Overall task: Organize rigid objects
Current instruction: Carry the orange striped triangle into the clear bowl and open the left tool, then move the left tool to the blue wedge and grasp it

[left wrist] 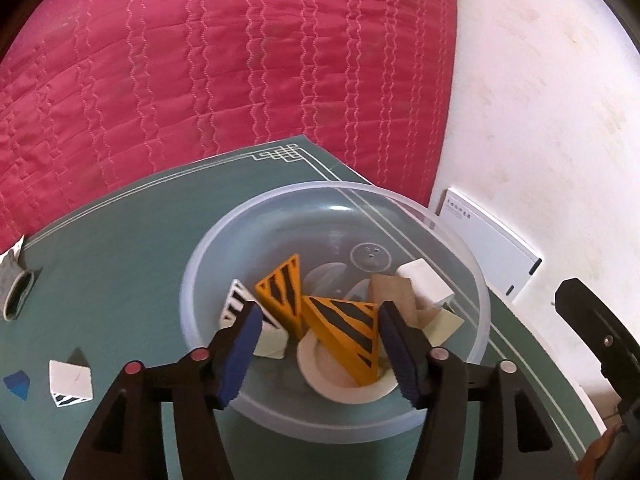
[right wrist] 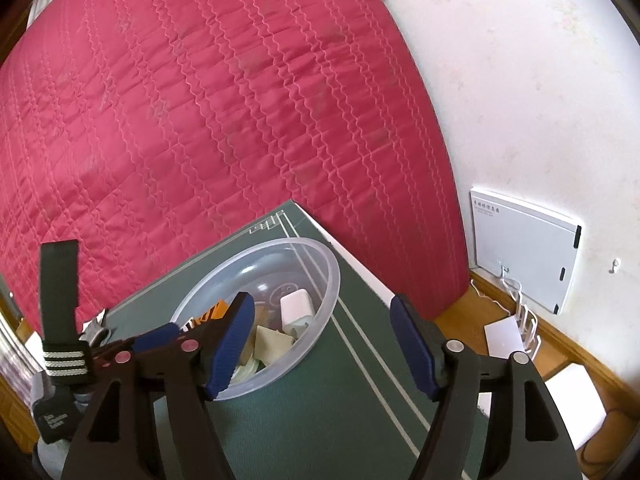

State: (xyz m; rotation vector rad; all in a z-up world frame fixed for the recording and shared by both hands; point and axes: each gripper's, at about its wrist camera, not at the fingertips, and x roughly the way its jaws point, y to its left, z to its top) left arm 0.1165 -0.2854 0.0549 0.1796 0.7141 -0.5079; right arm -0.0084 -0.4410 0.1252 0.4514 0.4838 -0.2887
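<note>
Green mat (left wrist: 120, 248) against red quilt (left wrist: 200, 60)

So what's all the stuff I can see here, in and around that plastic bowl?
clear plastic bowl: one, see-through, on the green mat
green mat: one, white border lines, under the bowl
orange wedges: two, black stripes, in the bowl
white block: one, in the bowl, far side
tan wooden block: one, in the bowl
white striped blocks: two, one on the mat, one in the bowl
blue piece: one, mat's left edge
red quilt: one, behind the mat
white box: one, against the wall
left gripper: blue pads, open above the bowl
right gripper: blue pads, open, beside the bowl
</note>
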